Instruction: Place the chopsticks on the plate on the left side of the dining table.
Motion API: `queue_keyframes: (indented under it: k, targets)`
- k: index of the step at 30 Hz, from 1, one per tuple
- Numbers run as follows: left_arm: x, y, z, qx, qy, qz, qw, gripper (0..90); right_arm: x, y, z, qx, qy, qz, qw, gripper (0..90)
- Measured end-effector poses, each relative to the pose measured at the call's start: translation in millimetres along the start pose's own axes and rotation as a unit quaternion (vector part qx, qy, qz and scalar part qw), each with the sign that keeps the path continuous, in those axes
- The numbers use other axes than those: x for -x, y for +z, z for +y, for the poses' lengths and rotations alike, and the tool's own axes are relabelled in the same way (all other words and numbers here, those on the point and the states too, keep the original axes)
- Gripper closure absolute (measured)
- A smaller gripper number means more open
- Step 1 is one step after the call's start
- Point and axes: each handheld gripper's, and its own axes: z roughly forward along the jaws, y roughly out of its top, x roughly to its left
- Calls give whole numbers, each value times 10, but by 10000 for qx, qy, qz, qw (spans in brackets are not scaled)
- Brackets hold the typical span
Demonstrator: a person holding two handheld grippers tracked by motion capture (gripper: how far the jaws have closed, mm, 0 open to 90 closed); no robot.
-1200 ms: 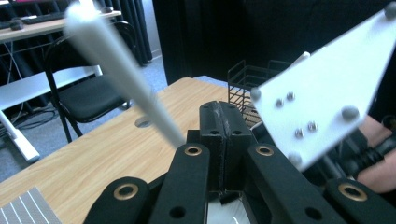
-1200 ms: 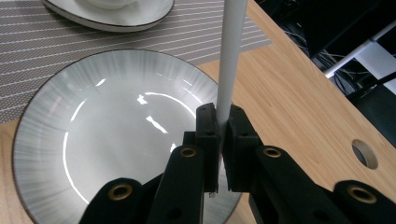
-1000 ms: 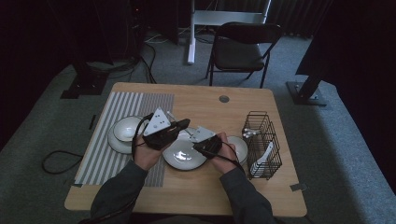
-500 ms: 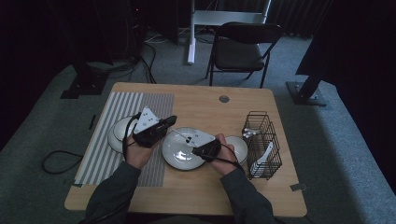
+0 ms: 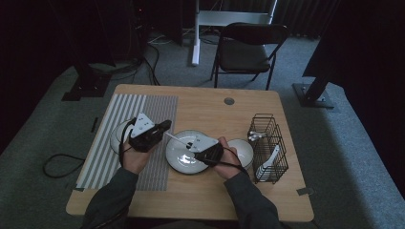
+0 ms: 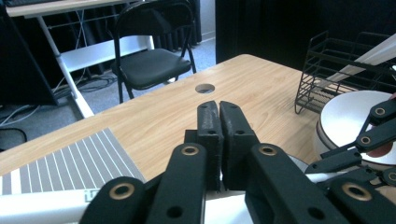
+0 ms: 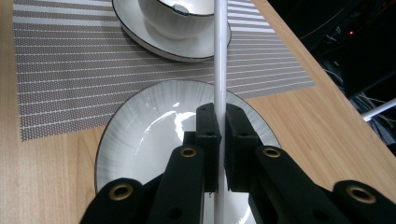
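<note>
Two grippers low over plate (image 5: 184,155): right gripper (image 7: 218,116) pinching white stick (image 7: 220,56) above plate centre, left gripper (image 6: 219,109) pressed together and empty, bowl on saucer (image 7: 175,21) on striped mat (image 7: 60,70) beyond, wire basket (image 5: 268,143) far right.

The bench (image 5: 205,107) was a light wooden top with a round cable hole (image 5: 229,101) near its far edge. A grey striped placemat (image 5: 143,114) lay flat across its left part, reaching from the far side toward the near edge. On the placemat sat a saucer (image 7: 154,39) carrying a white bowl (image 7: 175,14). Just right of the placemat, on the bare wood, lay a large white plate (image 5: 184,157) with a dark rim. Right of that plate stood a second white bowl (image 5: 242,151), and just beside it, near the right edge, stood a black wire basket (image 5: 268,145).
</note>
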Motion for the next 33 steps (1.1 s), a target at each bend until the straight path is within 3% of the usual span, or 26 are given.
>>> queue_keyframes:
  k: [5,20,27,33]
  targets:
    - [-24,-88,-55,56,-22,23,10000,807,0,76,71,-77,14,56,10000,861]
    - [-164,-359,-323,34,-343,264,9991,784,-44,319,163,-259,-24,234,9994,861]
    - [-142,-427,-331,1,-232,359,9991,776,-61,383,206,-260,-37,287,9992,861]
    - [-182,-480,-327,31,-278,451,9986,775,-101,458,282,-288,-129,355,9989,861]
